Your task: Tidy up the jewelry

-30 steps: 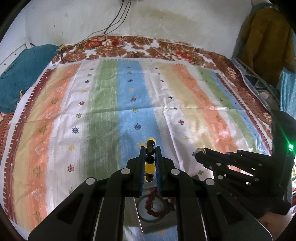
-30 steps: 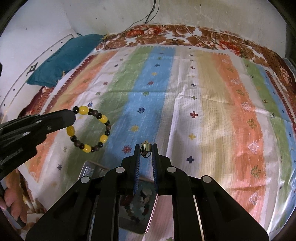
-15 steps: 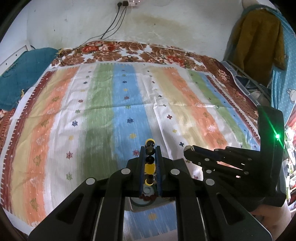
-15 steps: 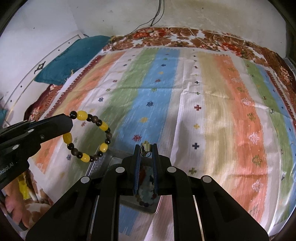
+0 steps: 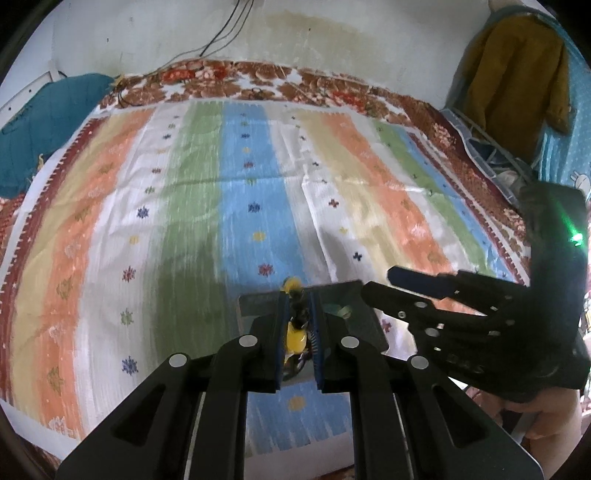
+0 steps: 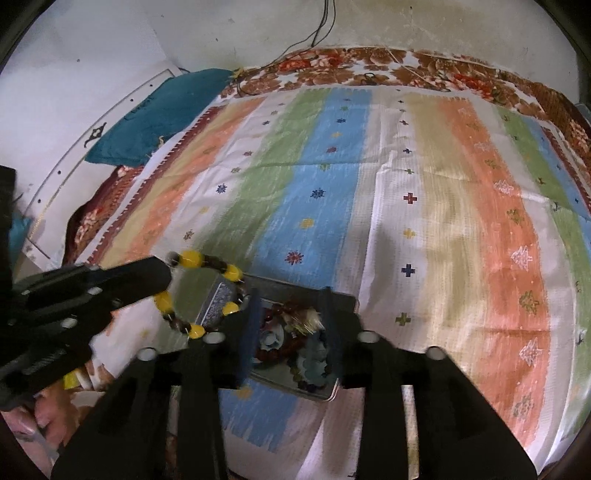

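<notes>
A bracelet [image 6: 201,291] of yellow and dark beads hung as an open loop above the metal tray's [image 6: 332,391] left edge. The tray, on the bed, held mixed jewelry [image 6: 295,332].

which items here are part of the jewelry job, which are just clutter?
Job:
- yellow-and-dark bead bracelet, held by left gripper
- metal tray with jewelry pile
- right gripper, open above tray

Just lying about:
- striped cloth
- teal pillow
- cables on wall
- mustard garment hanging
</notes>
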Motion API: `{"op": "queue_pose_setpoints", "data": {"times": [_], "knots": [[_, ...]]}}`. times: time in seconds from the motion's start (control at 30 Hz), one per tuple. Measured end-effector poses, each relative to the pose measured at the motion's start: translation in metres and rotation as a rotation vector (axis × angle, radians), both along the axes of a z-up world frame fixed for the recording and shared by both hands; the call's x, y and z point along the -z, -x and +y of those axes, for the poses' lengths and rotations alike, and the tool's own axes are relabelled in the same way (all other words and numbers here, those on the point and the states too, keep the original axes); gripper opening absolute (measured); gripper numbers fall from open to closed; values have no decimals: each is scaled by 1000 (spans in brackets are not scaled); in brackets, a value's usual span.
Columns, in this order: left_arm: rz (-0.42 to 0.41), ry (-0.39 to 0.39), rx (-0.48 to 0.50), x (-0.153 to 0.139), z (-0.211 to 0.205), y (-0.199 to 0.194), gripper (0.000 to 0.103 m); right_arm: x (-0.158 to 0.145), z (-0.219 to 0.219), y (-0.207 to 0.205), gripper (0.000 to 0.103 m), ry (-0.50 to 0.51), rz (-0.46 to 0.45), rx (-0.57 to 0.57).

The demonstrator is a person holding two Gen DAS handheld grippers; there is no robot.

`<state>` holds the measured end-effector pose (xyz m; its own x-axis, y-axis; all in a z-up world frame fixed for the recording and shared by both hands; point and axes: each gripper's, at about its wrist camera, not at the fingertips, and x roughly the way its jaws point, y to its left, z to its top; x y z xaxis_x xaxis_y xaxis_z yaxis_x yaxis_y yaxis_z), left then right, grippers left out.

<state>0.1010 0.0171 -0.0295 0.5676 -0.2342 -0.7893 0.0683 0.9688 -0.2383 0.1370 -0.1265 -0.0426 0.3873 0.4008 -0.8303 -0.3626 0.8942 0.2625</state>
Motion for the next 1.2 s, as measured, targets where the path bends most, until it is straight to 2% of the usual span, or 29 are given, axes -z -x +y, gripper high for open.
{"op": "queue_pose_setpoints", "data": {"times": [0.27, 0.33, 0.43, 0.5, 0.57, 0.63, 0.8, 0.97, 1.03, 1.2], "knots": [[5, 10, -16, 3, 7, 14, 23, -3, -8, 15, 53, 4, -13, 6], [0, 3, -12, 3, 7, 20, 27, -3, -12, 19, 60, 9, -12, 2], [-16, -21, 7, 1, 2, 27, 38, -4, -17, 25, 64, 18, -19, -13], [-22, -42, 15, 1, -1, 31, 50, -5, -20, 30, 68, 24, -24, -16], [-26, -66, 19, 1, -4, 35, 55, -6, -23, 33, 69, 22, -29, -16], [-32, -65, 25, 0, -4, 38, 57, -9, -25, 36, 71, 3, -37, -20], [-59, -60, 48, -3, -6, 50, 78, -15, -30, 41, 76, -2, -54, -17], [-85, -73, 44, -5, -7, 58, 95, -25, -34, 53, 87, -2, -88, -11], [-92, -70, 53, -6, -8, 62, 97, -29, -36, 58, 91, 7, -102, -1], [-114, -77, 47, -9, -9, 71, 97, -34, -44, 67, 94, -8, -110, 18]]}}
